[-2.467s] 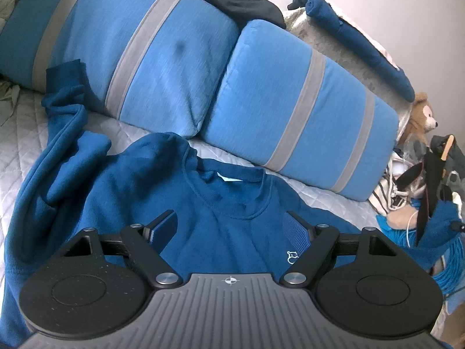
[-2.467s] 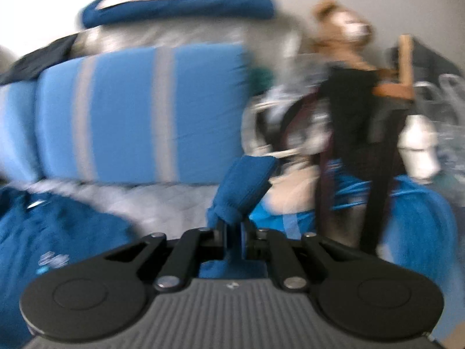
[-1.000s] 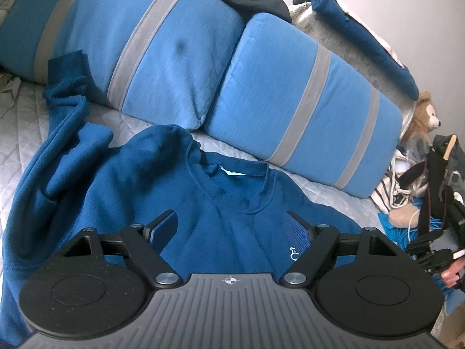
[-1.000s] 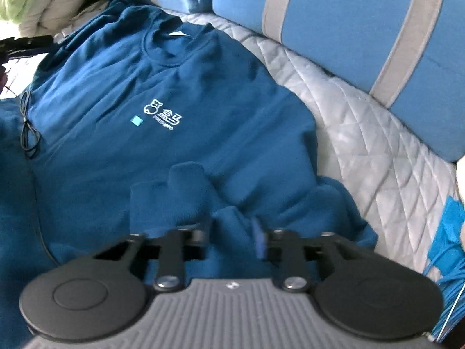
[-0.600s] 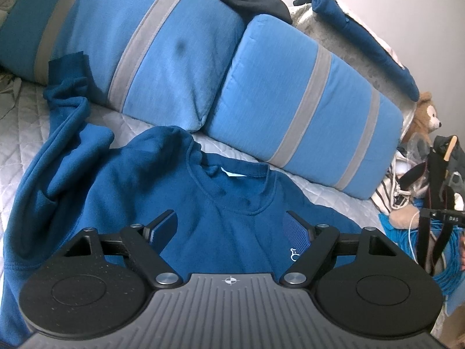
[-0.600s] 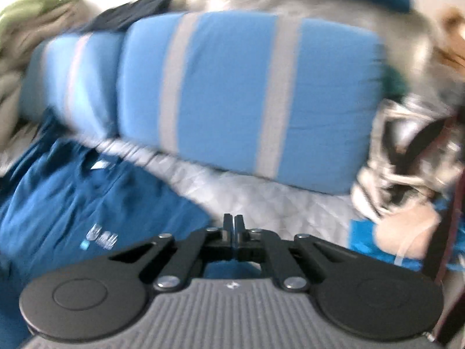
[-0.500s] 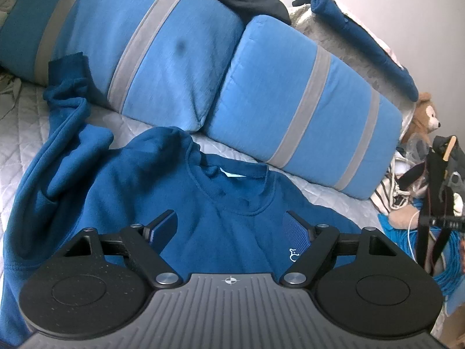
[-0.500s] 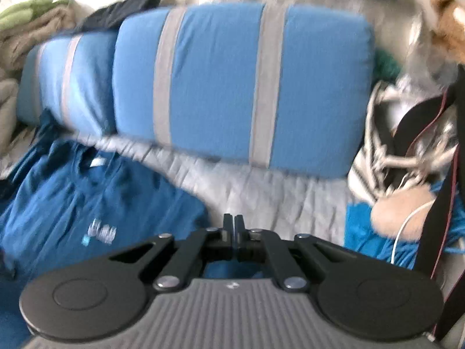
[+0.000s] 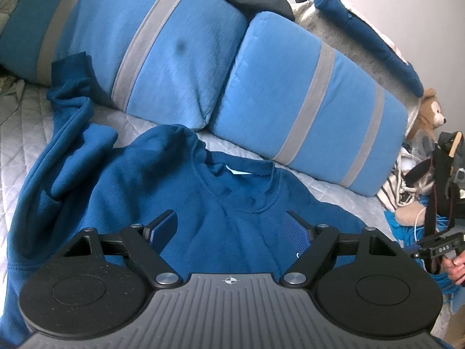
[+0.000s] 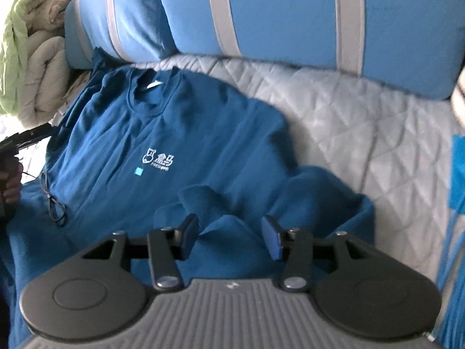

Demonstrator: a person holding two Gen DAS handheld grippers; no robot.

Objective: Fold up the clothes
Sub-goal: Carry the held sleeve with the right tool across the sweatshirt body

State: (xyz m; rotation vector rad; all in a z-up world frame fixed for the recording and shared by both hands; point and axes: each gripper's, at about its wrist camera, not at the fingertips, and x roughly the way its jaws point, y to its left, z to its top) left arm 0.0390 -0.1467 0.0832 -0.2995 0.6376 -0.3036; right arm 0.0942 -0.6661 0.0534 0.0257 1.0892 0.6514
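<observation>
**Now: sleeve laid across the sweatshirt**

The sweatshirt (image 10: 162, 133) lies face up on the quilt (image 10: 363, 116), collar toward the pillows (image 10: 290, 14). The right gripper (image 10: 229, 232), jaws opening and empty, sits just above the bunched sleeve (image 10: 305, 195). The left gripper (image 9: 229, 226) hovers open over the chest, nearer the other sleeve (image 9: 58, 151).

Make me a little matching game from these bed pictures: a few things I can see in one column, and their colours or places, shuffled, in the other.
Things:
1. sweatshirt
2. pillows
3. teddy bear
4. neck label

Descriptions:
A. brown, at the far right edge
B. dark blue, spread on the quilt
C. white, inside the collar
D. light blue with grey stripes

Pairs: 1-B, 2-D, 3-A, 4-C
</observation>
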